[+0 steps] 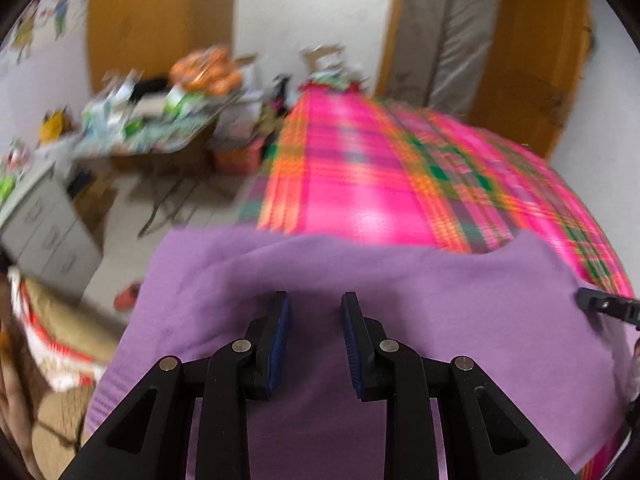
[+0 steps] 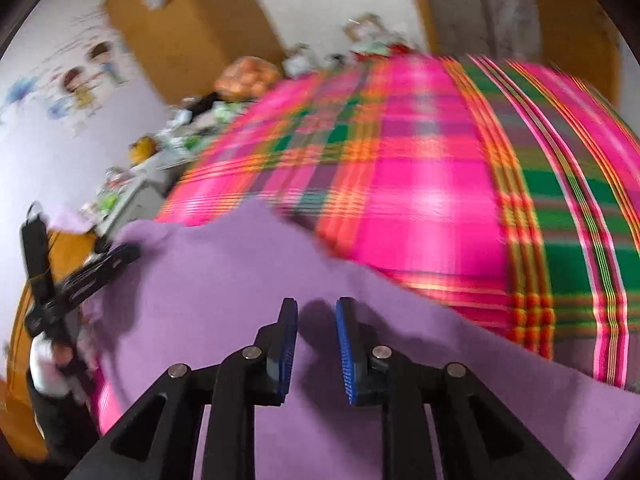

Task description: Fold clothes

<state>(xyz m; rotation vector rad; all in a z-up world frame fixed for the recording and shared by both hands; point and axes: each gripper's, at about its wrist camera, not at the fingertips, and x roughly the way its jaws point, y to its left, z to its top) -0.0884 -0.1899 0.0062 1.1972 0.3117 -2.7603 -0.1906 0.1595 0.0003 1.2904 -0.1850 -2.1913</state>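
surface: a bed (image 2: pixel 440 200) is covered by a pink, green and orange plaid sheet (image 1: pixel 360 184)
on it: a purple garment (image 1: pixel 440 320) is spread flat at the near edge

You face white walls (image 1: pixel 312 20) with wooden door panels (image 1: pixel 140 24) left and right. Cartoon stickers (image 2: pixel 84 84) sit on the left wall. Beside the plaid-covered bed (image 1: pixel 360 184), a cluttered folding table (image 1: pixel 160 132) and grey drawer unit (image 1: pixel 48 232) stand on pale floor (image 1: pixel 188 204). Light is even; the background is blurred.
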